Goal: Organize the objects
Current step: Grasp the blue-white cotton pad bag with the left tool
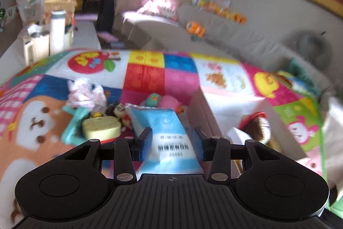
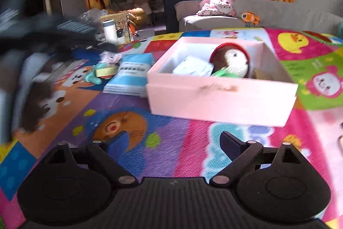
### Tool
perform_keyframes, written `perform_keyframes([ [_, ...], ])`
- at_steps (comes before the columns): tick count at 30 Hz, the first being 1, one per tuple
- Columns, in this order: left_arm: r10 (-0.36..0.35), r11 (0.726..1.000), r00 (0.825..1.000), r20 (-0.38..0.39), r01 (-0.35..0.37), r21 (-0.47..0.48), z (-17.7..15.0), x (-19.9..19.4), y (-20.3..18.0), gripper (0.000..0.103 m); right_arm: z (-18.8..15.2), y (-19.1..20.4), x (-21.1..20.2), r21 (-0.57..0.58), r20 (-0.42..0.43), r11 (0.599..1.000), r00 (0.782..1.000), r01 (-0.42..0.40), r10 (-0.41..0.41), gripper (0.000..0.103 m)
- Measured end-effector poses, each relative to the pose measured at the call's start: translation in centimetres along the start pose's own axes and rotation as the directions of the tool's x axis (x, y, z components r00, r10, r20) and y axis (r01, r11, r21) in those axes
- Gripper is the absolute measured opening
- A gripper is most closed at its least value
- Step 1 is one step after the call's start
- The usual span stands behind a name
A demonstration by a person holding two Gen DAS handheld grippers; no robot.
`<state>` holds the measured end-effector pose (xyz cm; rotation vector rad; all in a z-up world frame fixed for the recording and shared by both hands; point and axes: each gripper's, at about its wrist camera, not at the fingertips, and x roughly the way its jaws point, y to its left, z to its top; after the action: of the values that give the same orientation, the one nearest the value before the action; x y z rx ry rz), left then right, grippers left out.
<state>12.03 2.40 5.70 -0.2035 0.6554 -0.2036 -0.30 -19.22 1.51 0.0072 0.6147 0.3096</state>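
Through the left wrist camera, the left gripper (image 1: 171, 141) has its two blue pads on either side of a light-blue packet (image 1: 163, 132) with a white printed label, the jaws fairly narrow. The left pad (image 1: 144, 140) meets the packet's edge; on the right side I cannot tell whether the pad presses it, the shot being smeared. The packet runs from the gripper body up toward 12 o'clock, its far end over the colourful play mat (image 1: 148, 72). At about 10 o'clock from the packet sits a pale yellow box (image 1: 100, 127) with a teal toy (image 1: 74, 123) beside it and a pink-and-white fluffy bundle (image 1: 85, 93) further back. A pink toy (image 1: 169, 102) lies just past the packet's far end. At 3 o'clock, the wall of a pale pink box (image 1: 205, 113) rises, with a red-and-brown knitted toy (image 1: 257, 123) inside it.

Through the right wrist camera, the right gripper (image 2: 171, 146) hangs low over the mat (image 2: 167, 143) with its jaws spread wide and nothing between them. The pink box (image 2: 220, 98) stands at 12 to 1 o'clock, apart from the fingers, holding the round knitted toy (image 2: 233, 61) and a pale flat pack (image 2: 193, 67). The blue packet (image 2: 130, 74) shows at 11 o'clock, just beside the box's left wall. A dark blurred shape (image 2: 42, 35) fills the 10 o'clock side.
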Motion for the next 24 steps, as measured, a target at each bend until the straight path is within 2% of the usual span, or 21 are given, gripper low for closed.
perform_keyframes([
  [2,0.034,0.999,0.994,-0.100,-0.032,0.017,0.5,3.1,-0.6,0.047,-0.2,0.2,-0.1,-0.010,0.011,1.000,1.000,0.008,-0.008,0.092],
  [3,0.056,0.998,0.991,-0.122,-0.052,0.031,0.4,4.2,-0.8,0.051,-0.3,0.0,-0.3,-0.002,0.021,1.000,1.000,-0.004,0.004,0.096],
  [4,0.055,0.998,0.989,-0.138,-0.051,0.033,0.3,5.2,-1.0,0.063,-0.3,-0.3,-0.4,0.008,0.024,1.000,1.000,-0.012,0.012,0.100],
  [5,0.035,0.999,0.988,-0.149,-0.034,0.008,0.1,6.0,-0.9,0.068,-0.4,-0.6,-0.3,0.018,0.023,1.000,1.000,-0.019,0.018,0.101],
  [7,0.027,0.996,0.980,-0.198,-0.042,-0.072,-0.2,7.6,-0.2,0.079,-0.4,-0.7,-0.1,0.028,0.013,0.999,0.999,-0.031,0.030,0.101],
  [8,0.022,0.994,0.985,-0.172,-0.040,-0.104,-0.3,7.6,0.0,0.078,-0.5,-0.8,0.0,0.032,0.010,0.999,0.999,-0.033,0.033,0.101],
  [9,0.043,0.993,0.984,-0.172,-0.061,-0.097,-0.2,7.7,0.0,0.073,-0.5,-0.9,0.0,0.037,0.010,0.999,0.999,-0.035,0.035,0.101],
  [12,0.055,0.995,0.982,-0.179,-0.070,-0.077,-0.4,7.4,-0.1,0.068,-0.6,-1.1,0.0,0.049,0.009,0.998,0.999,-0.039,0.038,0.102],
  [16,0.068,0.997,0.981,-0.179,-0.073,-0.023,-0.8,6.5,-0.2,0.066,-0.6,-1.2,0.0,0.065,0.001,0.997,0.999,-0.038,0.038,0.103],
  [21,0.035,0.998,0.983,-0.182,-0.046,-0.051,-1.8,4.5,1.4,0.065,-0.5,-1.5,0.3,0.087,-0.018,0.996,0.999,-0.035,0.037,0.103],
  [24,-0.024,0.999,0.986,-0.166,0.017,-0.043,-4.1,1.2,2.8,0.065,-0.4,-2.0,0.7,0.115,-0.035,0.993,0.999,-0.032,0.036,0.103],
])
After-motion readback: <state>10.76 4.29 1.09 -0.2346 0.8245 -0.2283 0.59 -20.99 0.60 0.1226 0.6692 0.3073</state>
